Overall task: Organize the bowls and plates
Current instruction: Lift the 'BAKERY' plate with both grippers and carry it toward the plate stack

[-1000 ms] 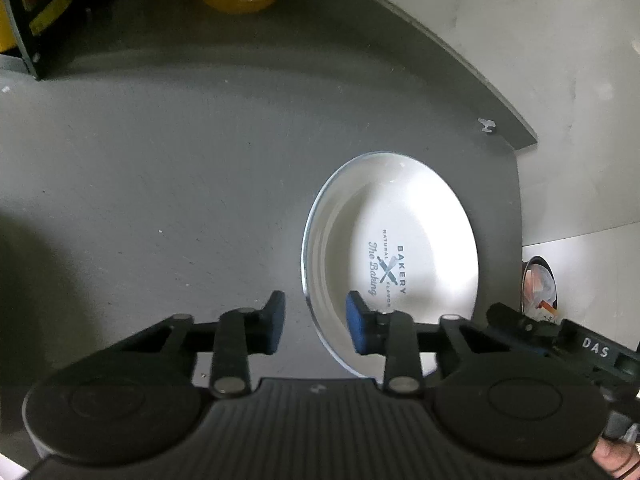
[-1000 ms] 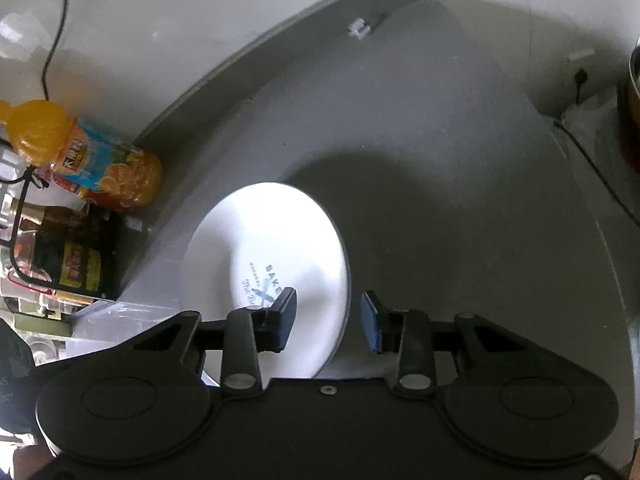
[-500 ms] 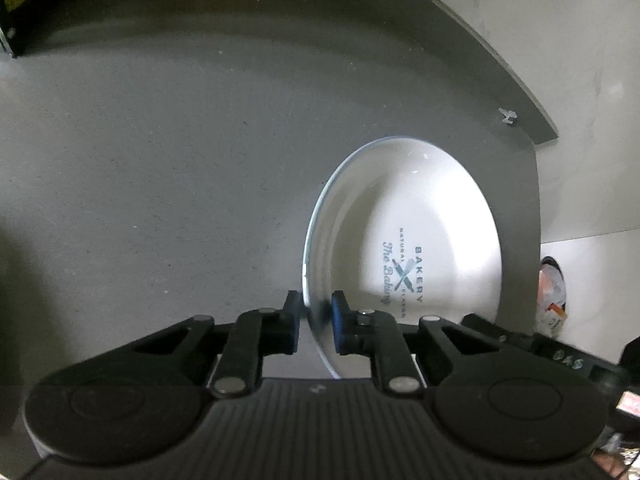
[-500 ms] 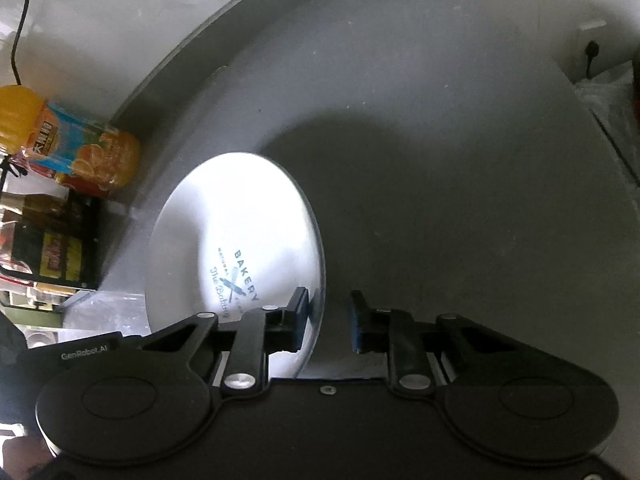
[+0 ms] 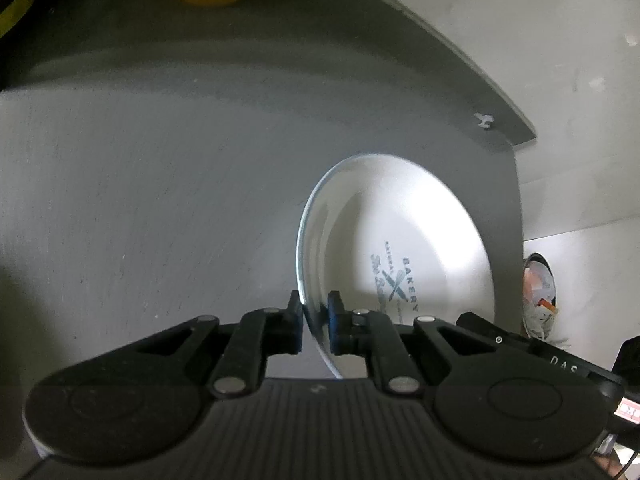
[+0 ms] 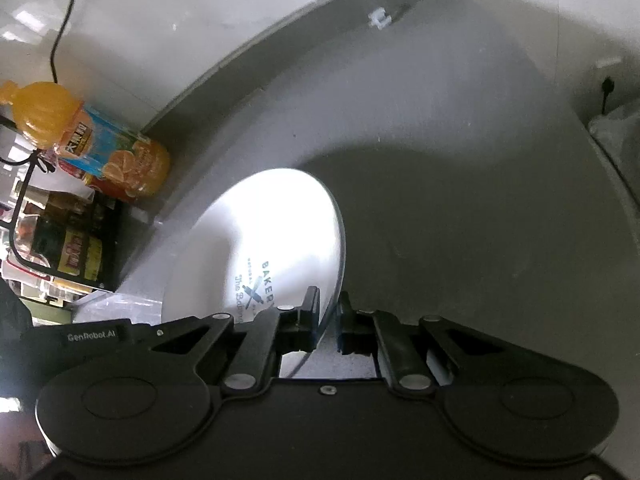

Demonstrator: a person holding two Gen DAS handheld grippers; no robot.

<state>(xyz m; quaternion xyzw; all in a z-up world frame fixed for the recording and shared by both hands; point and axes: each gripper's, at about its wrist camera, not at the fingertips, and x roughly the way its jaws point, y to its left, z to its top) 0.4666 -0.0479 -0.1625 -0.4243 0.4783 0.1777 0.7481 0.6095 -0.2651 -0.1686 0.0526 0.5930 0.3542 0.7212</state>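
A: What's the big picture?

B: A grey counter with a raised back edge, and over it a white plate printed "BAKERY". The plate sits between both grippers, near the counter's right end, and looks lifted or tipped rather than lying flat, though I cannot tell if any part of it touches the counter.

A: How are the grippers set?

B: The left gripper has its jaws narrow, pinched on the plate's left rim. The right gripper is also narrow, straddling the right rim; in its own view a thin gap shows beside one pad, so that grip looks less sure. Both point forward, fingers level, facing each other across the plate.

A: How should the carry go?

B: Keep both sides level and move them together, so the rim doesn't twist out. I'd firm up the right side first. Glazed rims are slick.

A: Anything smaller?

B: A juice bottle at the back left, well apart.
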